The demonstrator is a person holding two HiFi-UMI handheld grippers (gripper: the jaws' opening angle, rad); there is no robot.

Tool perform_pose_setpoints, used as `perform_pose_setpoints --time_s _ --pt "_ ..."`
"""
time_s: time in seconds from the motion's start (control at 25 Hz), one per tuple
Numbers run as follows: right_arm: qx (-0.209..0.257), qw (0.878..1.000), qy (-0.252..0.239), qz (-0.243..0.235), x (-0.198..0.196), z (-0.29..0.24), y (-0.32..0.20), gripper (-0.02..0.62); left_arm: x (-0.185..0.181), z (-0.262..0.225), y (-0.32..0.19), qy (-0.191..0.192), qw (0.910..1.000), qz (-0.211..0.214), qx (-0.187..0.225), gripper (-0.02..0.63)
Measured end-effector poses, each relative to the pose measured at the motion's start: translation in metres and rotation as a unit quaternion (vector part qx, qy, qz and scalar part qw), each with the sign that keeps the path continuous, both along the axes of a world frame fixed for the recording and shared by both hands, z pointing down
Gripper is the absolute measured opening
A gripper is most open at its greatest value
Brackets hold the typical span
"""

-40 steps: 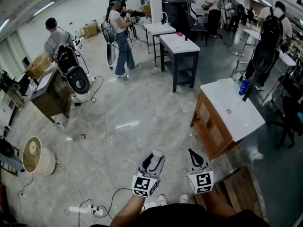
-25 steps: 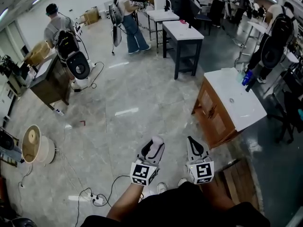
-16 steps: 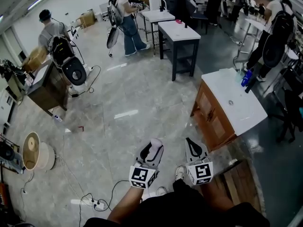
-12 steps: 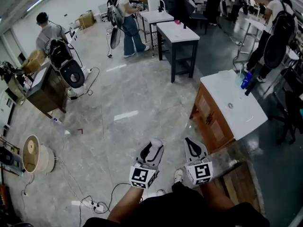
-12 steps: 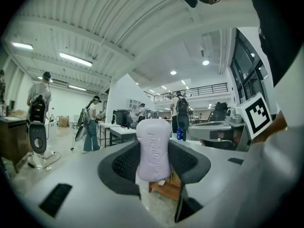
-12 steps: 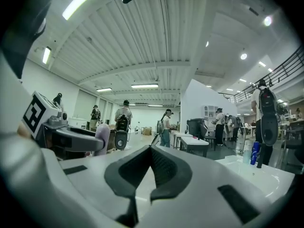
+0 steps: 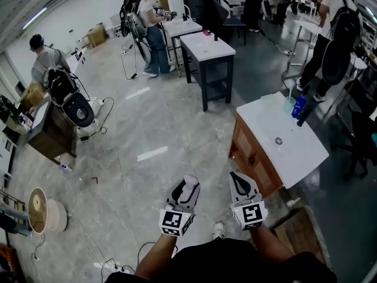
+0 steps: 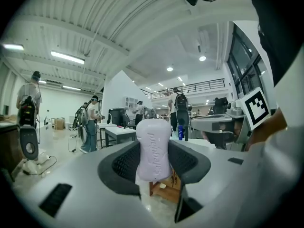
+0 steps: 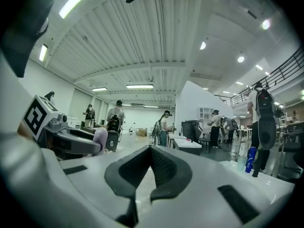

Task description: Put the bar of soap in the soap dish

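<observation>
A pale lavender bar of soap [image 8: 153, 148] stands upright between the black pads of my left gripper [image 8: 153, 161], which is shut on it. In the head view the soap [image 7: 189, 183] pokes out of the left gripper [image 7: 187, 188], held low over the floor. My right gripper [image 7: 238, 184] is beside it, and its jaws [image 9: 151, 167] are shut with nothing between them. From the right gripper view the soap [image 9: 99, 138] shows at the left. I cannot make out a soap dish in any view.
A wooden vanity with a white sink top [image 7: 297, 155] stands ahead to the right, with a blue bottle [image 7: 298, 106] at its far corner. A dark table [image 7: 207, 47] is further on. A wooden pallet [image 7: 299, 230] lies at my right foot. Cables [image 7: 121, 267] trail at the left. Several people stand around.
The view has moved forward and the vanity is now closer. Both grippers keep the same pose in front of me, with the left still shut on the soap.
</observation>
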State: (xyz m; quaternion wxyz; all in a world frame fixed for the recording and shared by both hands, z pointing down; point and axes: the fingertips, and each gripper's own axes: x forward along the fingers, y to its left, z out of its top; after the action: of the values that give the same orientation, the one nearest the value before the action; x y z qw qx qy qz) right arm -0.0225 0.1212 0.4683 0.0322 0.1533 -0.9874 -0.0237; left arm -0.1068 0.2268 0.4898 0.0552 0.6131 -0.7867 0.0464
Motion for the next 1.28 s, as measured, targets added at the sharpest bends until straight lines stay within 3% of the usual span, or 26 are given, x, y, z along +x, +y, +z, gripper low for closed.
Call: perform_pose_setpoints --time_s 0.08,0.28,0.64,1.08,1.28 --pt "-0.006 1.0 -0.013 0.004 0.002 -0.006 -0.015 0.015 0.001 -0.001 -0.018 -0.01 0.9999 0.007 -0.005 0.202" --pt "0.028 0.999 -0.016 -0.006 0.008 -0.007 -0.05 0.015 0.003 -0.006 -0.058 -0.006 0.9998 0.016 -0.005 0.202" --pt "-0.018 0.999 -0.006 -0.029 -0.002 0.005 -0.077 0.015 -0.002 0.008 -0.093 0.017 0.9996 0.011 -0.02 0.202" --pt "0.008 1.0 0.005 -0.004 -0.033 0.013 -0.127 0.015 -0.041 0.017 -0.144 0.035 0.999 0.028 -0.008 0.202" --pt "0.02 0.999 -0.03 0.003 -0.063 -0.006 -0.15 0.015 -0.071 0.019 -0.174 0.039 0.998 0.048 -0.015 0.202"
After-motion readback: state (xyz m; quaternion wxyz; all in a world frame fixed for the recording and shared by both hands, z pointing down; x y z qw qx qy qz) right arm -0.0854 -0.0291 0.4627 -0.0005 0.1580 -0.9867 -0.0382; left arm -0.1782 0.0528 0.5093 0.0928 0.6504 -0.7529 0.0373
